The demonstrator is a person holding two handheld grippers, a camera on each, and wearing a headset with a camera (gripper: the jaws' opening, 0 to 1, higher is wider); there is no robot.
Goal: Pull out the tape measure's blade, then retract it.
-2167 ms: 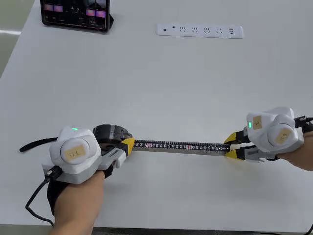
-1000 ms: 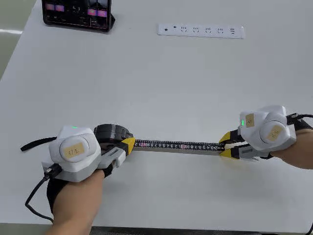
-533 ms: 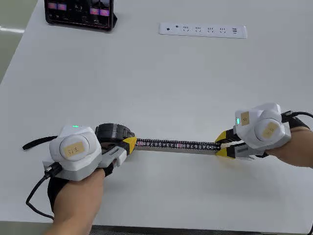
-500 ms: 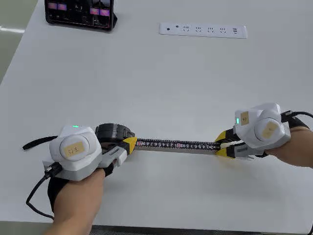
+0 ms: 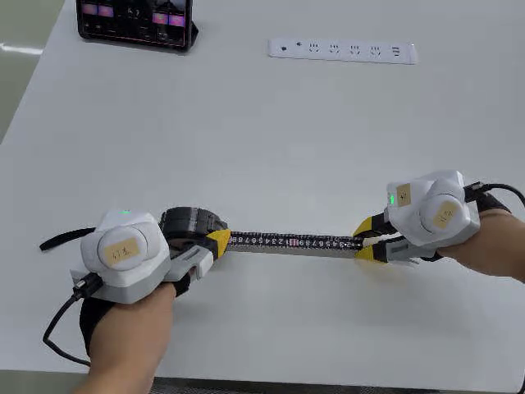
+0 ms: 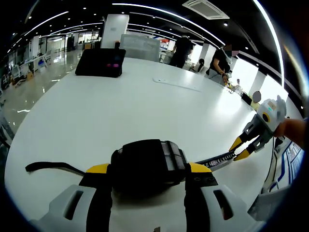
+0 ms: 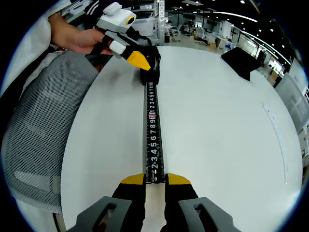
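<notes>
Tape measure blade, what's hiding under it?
Just the white table lies under the blade, which runs from the black case in the left gripper to the right gripper. The blade's tip is covered by the right gripper's fingers, so it can't be seen.

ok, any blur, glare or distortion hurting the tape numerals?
Head view: even light, soft shadows, blade numerals tiny. Right gripper view: fisheye curves the table, numerals sharp by the right claw. Left gripper view: case dark, ceiling strips glare.

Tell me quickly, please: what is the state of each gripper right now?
Left gripper: shut on the tape measure's case.
Right gripper: shut on the end of the blade.
</notes>
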